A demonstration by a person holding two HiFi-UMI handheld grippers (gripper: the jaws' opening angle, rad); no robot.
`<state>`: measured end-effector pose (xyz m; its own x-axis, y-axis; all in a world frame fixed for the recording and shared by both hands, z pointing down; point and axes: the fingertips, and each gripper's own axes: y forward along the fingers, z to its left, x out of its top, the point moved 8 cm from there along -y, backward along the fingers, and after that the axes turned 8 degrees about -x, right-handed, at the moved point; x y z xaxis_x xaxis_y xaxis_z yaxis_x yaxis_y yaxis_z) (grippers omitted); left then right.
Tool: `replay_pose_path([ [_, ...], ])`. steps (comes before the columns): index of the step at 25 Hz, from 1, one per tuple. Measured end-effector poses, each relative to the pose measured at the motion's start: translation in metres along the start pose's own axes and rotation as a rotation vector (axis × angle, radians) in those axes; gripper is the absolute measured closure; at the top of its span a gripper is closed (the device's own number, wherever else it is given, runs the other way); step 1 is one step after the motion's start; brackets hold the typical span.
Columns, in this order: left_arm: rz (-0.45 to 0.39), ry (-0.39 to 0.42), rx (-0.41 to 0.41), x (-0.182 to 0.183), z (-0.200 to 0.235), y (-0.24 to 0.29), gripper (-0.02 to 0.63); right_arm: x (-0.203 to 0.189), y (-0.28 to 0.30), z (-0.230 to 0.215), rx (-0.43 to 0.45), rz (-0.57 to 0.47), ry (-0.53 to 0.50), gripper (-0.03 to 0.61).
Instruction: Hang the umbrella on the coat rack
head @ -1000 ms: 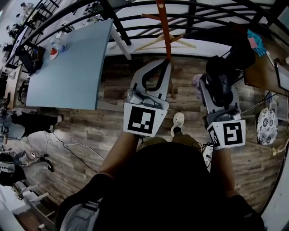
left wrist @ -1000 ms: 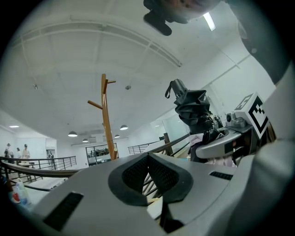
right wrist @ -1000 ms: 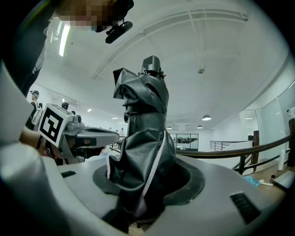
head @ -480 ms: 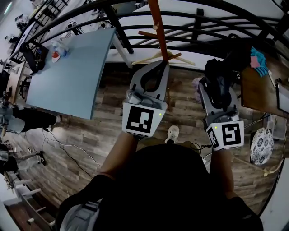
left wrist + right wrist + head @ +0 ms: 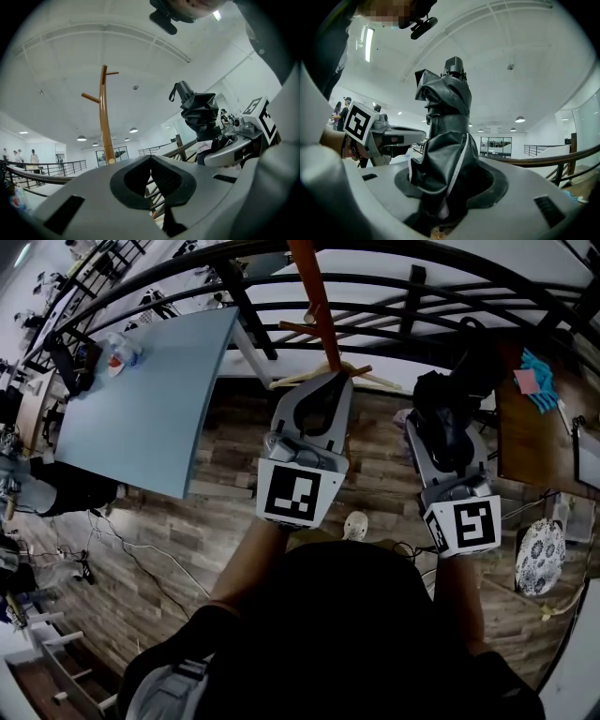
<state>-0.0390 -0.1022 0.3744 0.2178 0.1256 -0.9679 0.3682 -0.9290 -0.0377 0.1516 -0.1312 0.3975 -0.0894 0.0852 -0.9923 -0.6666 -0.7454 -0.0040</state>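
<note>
Below me is the wooden floor [image 5: 187,521]. The big blue table [image 5: 150,399] stands at its left side. A black railing [image 5: 394,282] runs along its far edge. The brown wooden coat rack [image 5: 314,296] stands by that far edge, just past the tip of my left gripper [image 5: 340,381]. The folded black umbrella [image 5: 464,381] stands upright in my right gripper [image 5: 449,185], whose jaws are clamped on its lower part. The umbrella is to the right of the coat rack and apart from it. My left gripper's jaws are together and hold nothing.
</note>
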Motion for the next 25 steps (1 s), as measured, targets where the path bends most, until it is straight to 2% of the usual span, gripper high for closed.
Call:
replay_pose_path([
  [8,0.014,0.021,0.004,-0.002,-0.001,0.014,0.601,-0.007,0.006,-0.014,-0.003,0.007,0.000,0.360],
  [20,0.020,0.000,-0.009,-0.008,0.003,0.030,0.601,-0.017,0.018,-0.030,-0.029,0.023,0.022,0.359],
  [25,0.025,-0.015,0.002,-0.012,0.014,0.025,0.601,-0.018,0.025,-0.024,-0.020,0.033,0.014,0.359],
])
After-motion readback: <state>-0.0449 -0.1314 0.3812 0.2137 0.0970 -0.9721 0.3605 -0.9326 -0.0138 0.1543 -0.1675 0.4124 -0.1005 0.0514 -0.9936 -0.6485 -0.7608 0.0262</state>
